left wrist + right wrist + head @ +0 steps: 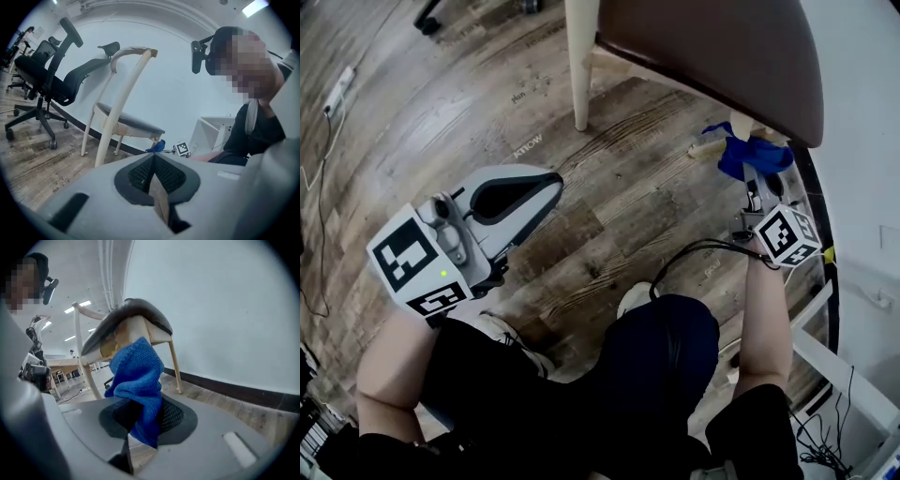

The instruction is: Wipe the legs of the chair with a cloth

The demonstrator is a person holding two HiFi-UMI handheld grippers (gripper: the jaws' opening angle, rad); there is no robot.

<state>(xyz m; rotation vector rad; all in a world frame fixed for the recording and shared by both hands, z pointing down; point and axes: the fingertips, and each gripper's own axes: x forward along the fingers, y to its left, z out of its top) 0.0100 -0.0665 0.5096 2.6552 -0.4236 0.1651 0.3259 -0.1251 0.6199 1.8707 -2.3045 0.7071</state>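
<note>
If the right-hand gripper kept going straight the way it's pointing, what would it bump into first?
The cloth held in the right gripper would touch first, probably against the chair's seat frame just ahead; depth is hard to judge.

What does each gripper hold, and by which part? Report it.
Right gripper: shut on the blue knitted cloth, pinched at its lower end, the rest bunched above the jaws. Left gripper: shut, holding nothing.
</note>
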